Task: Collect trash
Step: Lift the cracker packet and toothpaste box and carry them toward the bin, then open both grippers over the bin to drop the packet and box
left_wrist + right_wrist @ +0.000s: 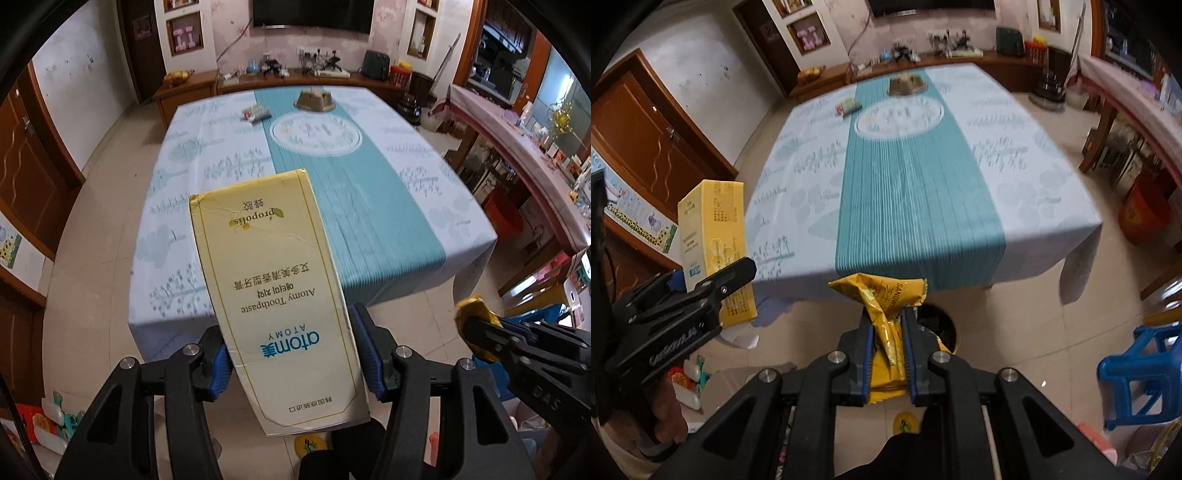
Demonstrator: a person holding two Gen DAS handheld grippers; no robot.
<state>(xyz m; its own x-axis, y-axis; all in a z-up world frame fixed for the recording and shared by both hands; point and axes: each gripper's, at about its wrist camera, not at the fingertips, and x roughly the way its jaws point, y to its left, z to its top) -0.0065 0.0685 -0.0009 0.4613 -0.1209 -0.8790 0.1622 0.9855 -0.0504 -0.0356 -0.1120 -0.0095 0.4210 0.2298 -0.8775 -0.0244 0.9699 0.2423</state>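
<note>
My left gripper (291, 350) is shut on a pale yellow toothpaste box (273, 288), which sticks up between the blue pads over the table's near edge. The right wrist view shows the same box (713, 221) and the left gripper (713, 284) at the left. My right gripper (886, 321) is shut on a crumpled yellow snack wrapper (882, 295). Just beyond it on the floor is a dark round bin (942, 328). The left wrist view shows the right gripper (480, 328) at the right edge. A brown cardboard tray (314, 100) and a small packet (255, 112) lie at the table's far end.
The table (1034, 184) has a white cloth with a teal runner. A blue plastic stool (1137, 365) and an orange bucket (1145, 214) stand on the tiled floor at the right. Toys and packets (690, 376) lie on the floor at the left. A wooden sideboard (192, 88) lines the far wall.
</note>
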